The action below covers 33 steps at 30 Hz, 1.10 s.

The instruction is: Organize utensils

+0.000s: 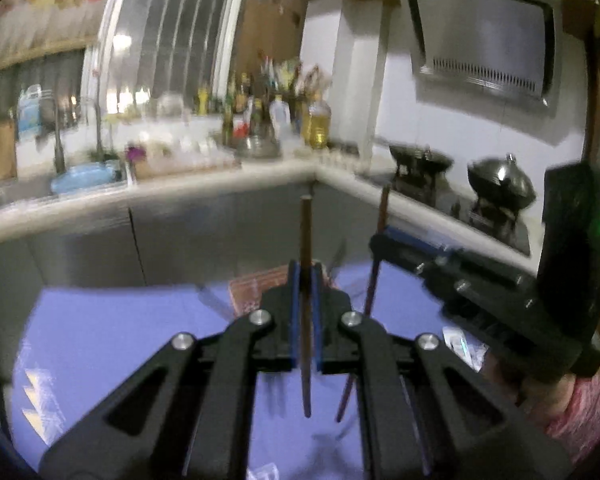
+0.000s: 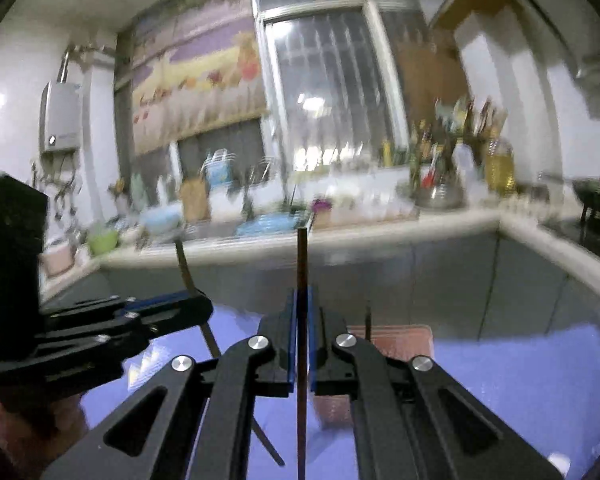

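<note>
My left gripper [image 1: 306,276] is shut on a dark brown chopstick [image 1: 306,232], held upright above the purple table [image 1: 100,332]. My right gripper [image 2: 302,300] is shut on a second dark chopstick [image 2: 301,256], also upright. In the left wrist view the right gripper [image 1: 384,240] shows at the right with its chopstick [image 1: 382,208]. In the right wrist view the left gripper [image 2: 192,302] shows at the left with its chopstick [image 2: 182,258]. The two grippers are side by side, close together, both raised off the table.
A reddish-brown mat [image 2: 396,336] lies on the purple table beyond the grippers; it also shows in the left wrist view [image 1: 252,284]. A kitchen counter [image 1: 220,180] with a sink, bottles and woks [image 1: 500,184] runs behind. The frames are motion-blurred.
</note>
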Tool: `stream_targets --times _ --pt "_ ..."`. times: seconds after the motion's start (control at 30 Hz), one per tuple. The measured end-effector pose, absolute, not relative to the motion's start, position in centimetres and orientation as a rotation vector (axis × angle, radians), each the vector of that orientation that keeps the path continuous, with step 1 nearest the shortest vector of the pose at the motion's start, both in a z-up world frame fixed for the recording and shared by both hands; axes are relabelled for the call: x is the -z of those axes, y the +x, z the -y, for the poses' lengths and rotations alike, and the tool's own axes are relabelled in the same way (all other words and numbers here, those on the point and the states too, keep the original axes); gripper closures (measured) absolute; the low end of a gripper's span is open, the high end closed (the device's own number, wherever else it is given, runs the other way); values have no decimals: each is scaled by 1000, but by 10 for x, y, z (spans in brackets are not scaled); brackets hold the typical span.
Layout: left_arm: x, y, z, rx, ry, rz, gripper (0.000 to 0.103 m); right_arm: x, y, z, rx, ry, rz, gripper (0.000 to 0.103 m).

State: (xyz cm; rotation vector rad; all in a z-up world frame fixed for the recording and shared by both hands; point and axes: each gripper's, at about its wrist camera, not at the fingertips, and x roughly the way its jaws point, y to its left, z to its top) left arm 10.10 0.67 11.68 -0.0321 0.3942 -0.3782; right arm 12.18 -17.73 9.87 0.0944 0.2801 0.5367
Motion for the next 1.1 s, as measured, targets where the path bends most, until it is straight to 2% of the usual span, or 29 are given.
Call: stream_targets --times 0.13,0.23,0.43,0.67,0.7,0.8,1.07,1.1 --pt "-155 135 -4 295 -46 -310 98 -117 150 161 -456 115 -138 98" --pt "-161 162 -1 269 -65 -284 98 -114 166 153 -389 84 -48 98" --pt "-121 195 9 238 -37 -303 98 -66 189 152 -331 18 -21 98" --pt "-78 205 7 247 -49 -389 97 -34 188 155 -347 -27 -88 98" --pt "-76 206 7 243 -45 -403 94 -34 185 155 -364 -27 -97 97" --pt "-75 207 2 209 -67 -446 65 -39 176 157 -371 -22 -133 96" --pt "-117 149 -2 224 -55 -321 63 -79 125 183 -431 105 -102 85" --pt "-123 136 -4 233 -54 -292 58 -81 116 187 -438 121 -97 81"
